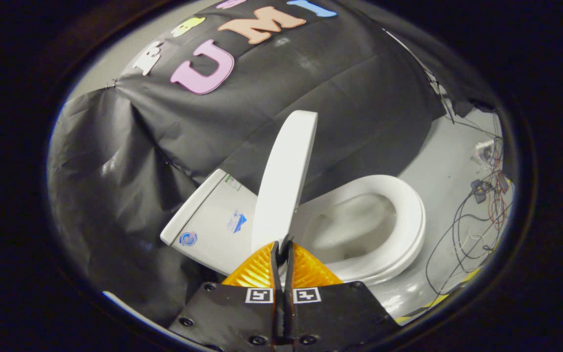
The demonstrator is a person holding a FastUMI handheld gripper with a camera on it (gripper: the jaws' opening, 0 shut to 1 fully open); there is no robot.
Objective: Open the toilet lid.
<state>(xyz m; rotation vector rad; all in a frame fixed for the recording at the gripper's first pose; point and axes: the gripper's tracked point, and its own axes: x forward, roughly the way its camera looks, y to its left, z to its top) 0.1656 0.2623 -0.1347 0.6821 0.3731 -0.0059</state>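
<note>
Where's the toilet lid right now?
In the gripper view the toilet lid stands raised, just ahead of the shut claw, between the tank and the open seat.

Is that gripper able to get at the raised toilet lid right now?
Probably yes: the gripper has its fingers nearly together right at the lid's near edge, with nothing between them. The lid stands raised above the seat.
</note>
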